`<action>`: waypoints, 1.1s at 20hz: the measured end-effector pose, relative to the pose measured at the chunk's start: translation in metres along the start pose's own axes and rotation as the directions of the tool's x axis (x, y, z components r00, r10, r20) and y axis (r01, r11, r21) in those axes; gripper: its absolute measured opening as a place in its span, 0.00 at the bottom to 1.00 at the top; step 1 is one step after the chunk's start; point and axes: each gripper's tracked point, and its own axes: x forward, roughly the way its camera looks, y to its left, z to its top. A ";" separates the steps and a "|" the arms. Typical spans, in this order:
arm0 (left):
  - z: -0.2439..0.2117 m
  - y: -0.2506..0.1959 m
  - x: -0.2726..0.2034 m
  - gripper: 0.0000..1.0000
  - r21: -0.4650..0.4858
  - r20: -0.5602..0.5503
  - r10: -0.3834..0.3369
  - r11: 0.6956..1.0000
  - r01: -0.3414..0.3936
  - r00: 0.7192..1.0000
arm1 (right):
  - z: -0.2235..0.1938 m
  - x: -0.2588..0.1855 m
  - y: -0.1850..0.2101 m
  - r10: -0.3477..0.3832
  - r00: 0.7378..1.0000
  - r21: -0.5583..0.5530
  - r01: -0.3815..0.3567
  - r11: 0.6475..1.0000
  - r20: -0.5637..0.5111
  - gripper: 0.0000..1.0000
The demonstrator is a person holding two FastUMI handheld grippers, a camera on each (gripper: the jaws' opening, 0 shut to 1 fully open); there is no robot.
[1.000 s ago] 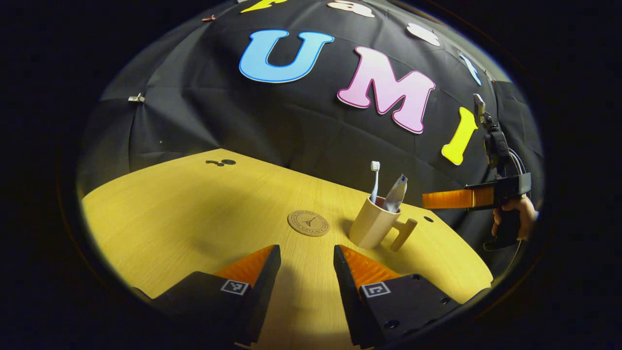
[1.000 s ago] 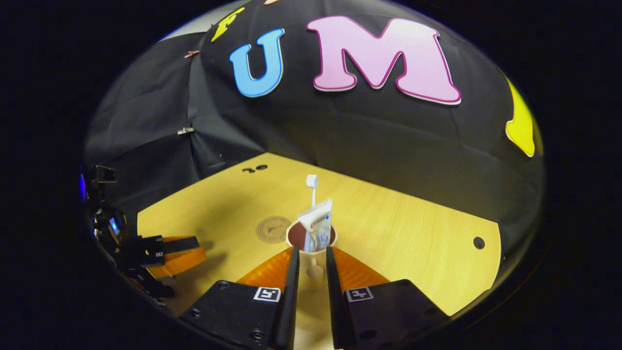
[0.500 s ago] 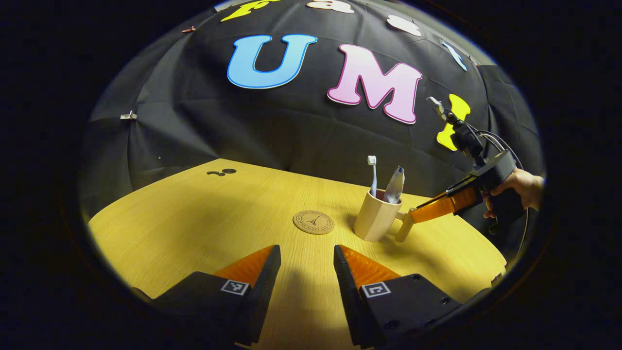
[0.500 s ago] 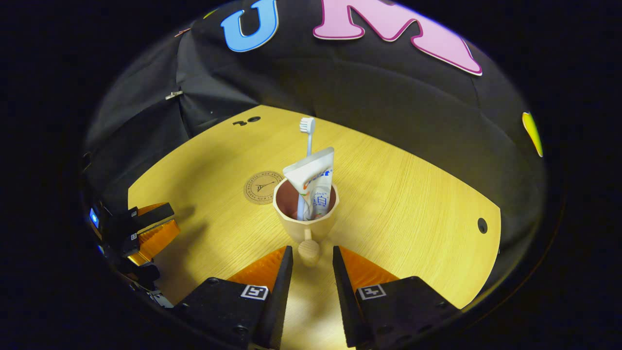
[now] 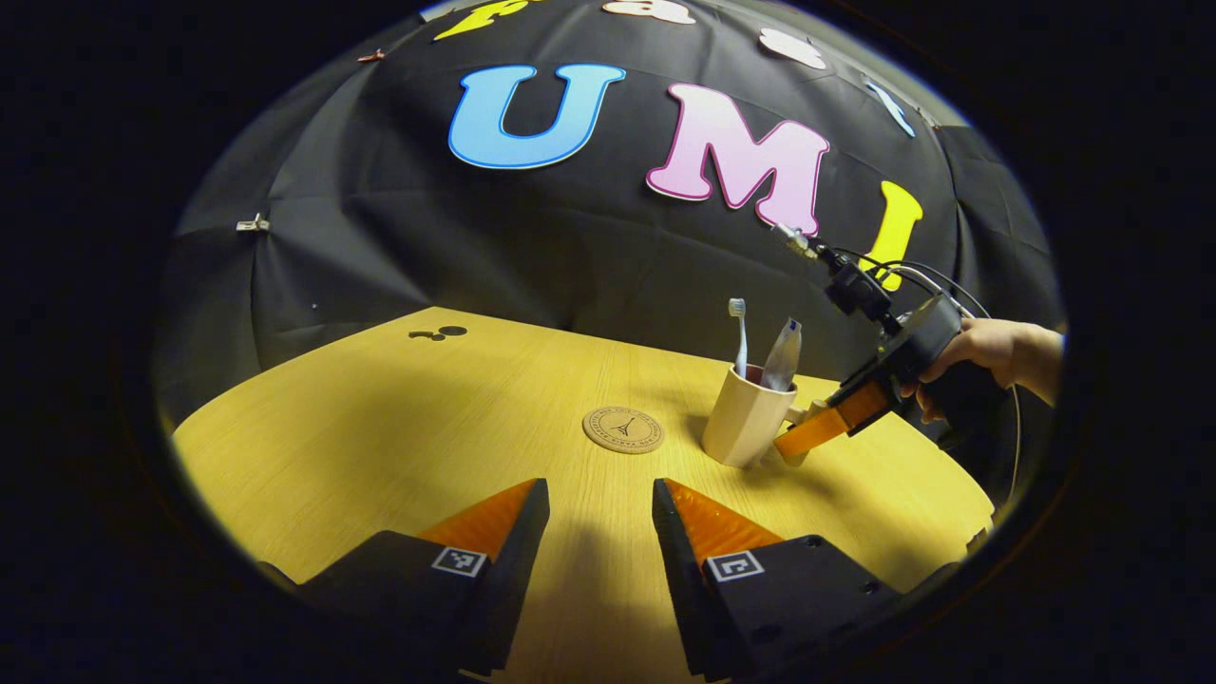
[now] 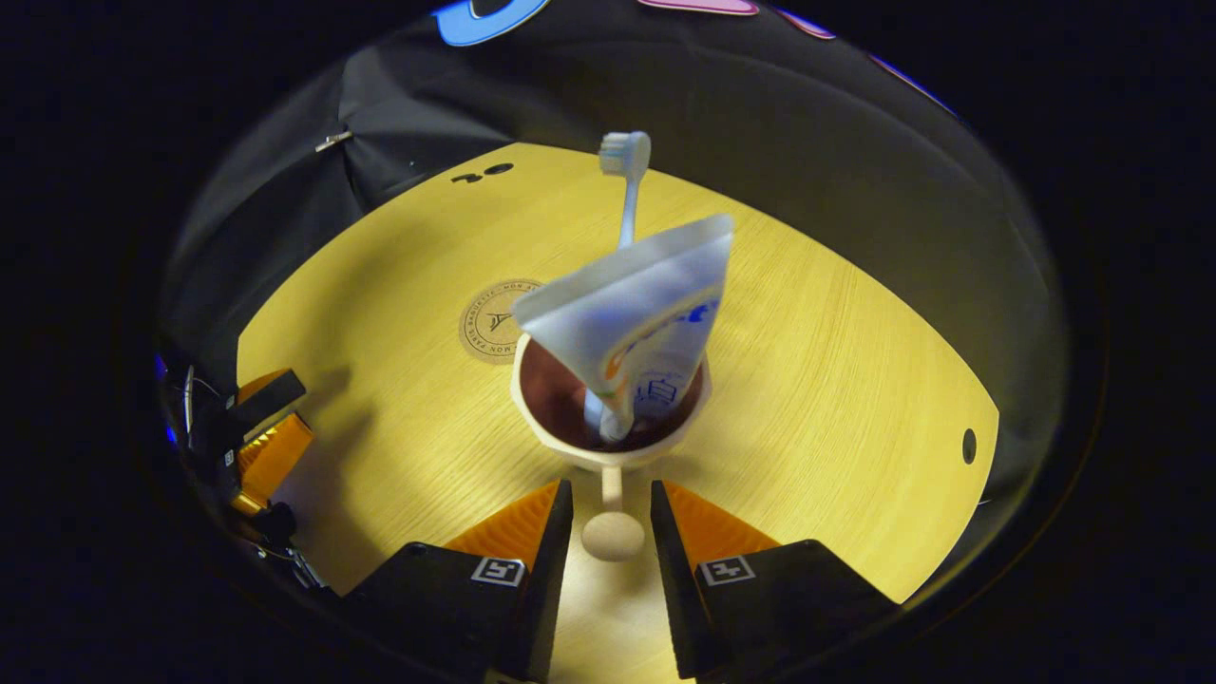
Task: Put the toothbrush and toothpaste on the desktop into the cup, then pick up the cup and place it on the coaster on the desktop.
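A beige cup (image 6: 608,432) is standing on a yellow wooden desktop (image 6: 817,380), holding an upright toothbrush (image 6: 625,180) and a leaning toothpaste (image 6: 636,323) tube, just beside a round coaster (image 5: 623,429). The right gripper (image 6: 612,508) is reaching in with its fingers apart on either side of the cup's knobbed handle (image 6: 613,532), not pressing on it. The left gripper (image 5: 598,518) is hanging over the near desktop, its fingers also apart and holding nothing.

The cup (image 6: 608,432) is pale beige outside and dark reddish brown inside. In it stand a white toothbrush (image 6: 626,180) and a white toothpaste (image 6: 636,323) tube with blue and orange print. Left of the cup, a tan coaster (image 6: 494,321) bears a dark ring and tower emblem. The desktop (image 5: 399,427) is yellow wood grain.
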 end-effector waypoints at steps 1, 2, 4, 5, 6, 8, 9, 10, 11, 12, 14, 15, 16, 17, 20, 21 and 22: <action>0.000 0.001 0.000 0.69 -0.002 0.000 0.001 1.000 -0.001 1.000 | 0.001 0.004 0.000 0.000 1.000 0.000 0.000 1.000 -0.011 0.52; -0.001 0.001 0.000 0.70 -0.006 -0.001 0.001 1.000 -0.001 1.000 | 0.001 0.010 0.000 -0.003 1.000 -0.004 0.003 1.000 -0.024 0.48; -0.004 0.003 0.001 0.69 -0.014 -0.008 0.002 1.000 -0.002 1.000 | -0.001 0.018 0.000 0.000 0.998 -0.005 -0.001 1.000 -0.064 0.48; -0.004 0.004 0.001 0.70 -0.015 -0.008 0.003 1.000 -0.003 1.000 | -0.002 0.021 0.002 0.009 0.997 0.004 -0.009 1.000 -0.082 0.48; -0.004 0.004 0.001 0.69 -0.017 -0.008 0.003 1.000 -0.003 1.000 | -0.003 0.023 0.003 0.008 0.995 0.004 -0.007 1.000 -0.101 0.48; -0.005 0.006 0.003 0.69 -0.027 -0.010 0.006 1.000 -0.007 1.000 | -0.006 0.029 0.001 0.001 0.992 -0.007 -0.002 1.000 -0.129 0.51; -0.005 0.008 0.003 0.69 -0.036 -0.011 0.009 0.999 -0.009 1.000 | -0.006 0.030 0.001 -0.002 0.990 -0.006 0.001 1.000 -0.140 0.51; -0.005 0.007 0.003 0.69 -0.045 -0.011 0.008 0.999 -0.009 1.000 | -0.004 0.030 0.001 0.000 0.990 -0.003 -0.001 1.000 -0.142 0.48; -0.005 0.007 0.004 0.70 -0.051 -0.011 0.008 0.999 -0.009 1.000 | -0.003 0.029 0.001 0.004 0.989 0.002 -0.004 1.000 -0.150 0.55; -0.005 0.008 0.006 0.70 -0.056 -0.011 0.010 0.998 -0.011 1.000 | -0.003 0.030 0.001 0.008 0.988 0.008 -0.006 1.000 -0.154 0.52; -0.007 0.010 0.008 0.70 -0.070 -0.014 0.016 0.997 -0.017 1.000 | 0.000 0.032 0.000 0.012 0.987 0.011 -0.010 1.000 -0.162 0.51; -0.006 0.009 0.009 0.70 -0.079 -0.013 0.014 0.997 -0.015 1.000 | 0.001 0.030 0.000 0.010 0.987 0.014 -0.008 1.000 -0.162 0.36; -0.006 0.008 0.010 0.70 -0.086 -0.012 0.013 0.996 -0.014 1.000 | 0.001 0.031 0.000 0.009 0.987 0.010 -0.008 1.000 -0.161 0.28; -0.005 0.007 0.011 0.69 -0.090 -0.013 0.012 0.996 -0.013 1.000 | 0.001 0.031 0.000 0.006 0.987 -0.011 -0.008 1.000 -0.159 0.32; -0.005 0.008 0.014 0.70 -0.092 -0.014 0.012 0.996 -0.013 1.000 | 0.002 0.031 -0.001 -0.002 0.989 -0.045 -0.004 0.999 -0.150 0.31; -0.004 0.008 0.013 0.70 -0.091 -0.013 0.013 0.996 -0.014 1.000 | 0.002 0.031 -0.001 -0.006 0.989 -0.051 -0.001 0.999 -0.148 0.31; -0.004 0.009 0.013 0.69 -0.092 -0.012 0.014 0.996 -0.015 1.000 | 0.003 0.031 -0.001 -0.007 0.989 -0.051 0.000 0.999 -0.148 0.31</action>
